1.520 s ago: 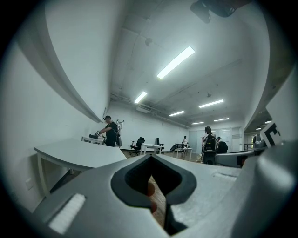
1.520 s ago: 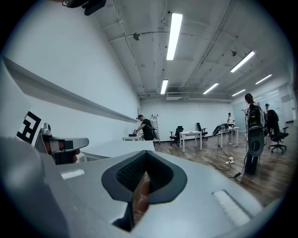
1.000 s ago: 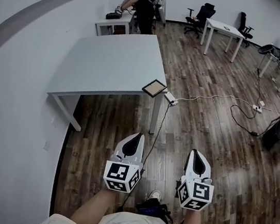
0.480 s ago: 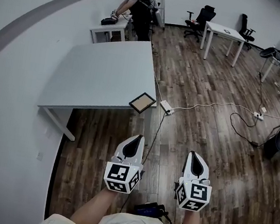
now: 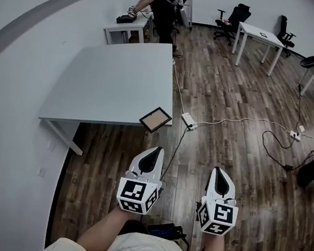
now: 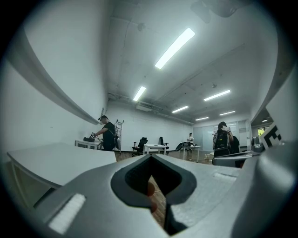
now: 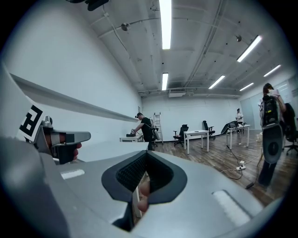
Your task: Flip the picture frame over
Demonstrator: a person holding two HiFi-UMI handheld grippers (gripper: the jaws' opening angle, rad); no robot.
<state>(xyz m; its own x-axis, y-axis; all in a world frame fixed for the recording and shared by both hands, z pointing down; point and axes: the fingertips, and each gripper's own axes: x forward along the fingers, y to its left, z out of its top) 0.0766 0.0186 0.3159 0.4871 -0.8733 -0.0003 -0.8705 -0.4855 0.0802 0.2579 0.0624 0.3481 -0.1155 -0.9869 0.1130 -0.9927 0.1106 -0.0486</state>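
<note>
Both pairs of jaws are seen pressed together with nothing held; the left gripper (image 5: 153, 152) and the right gripper (image 5: 220, 172) are carried side by side, well short of the large pale grey bench (image 5: 111, 80). The small dark-edged picture frame with a tan face (image 5: 155, 119) is found at the bench's near right corner, overhanging its edge. Over the last second the bench has been brought nearer while the frame has been left untouched; only the approach is judged under way.
</note>
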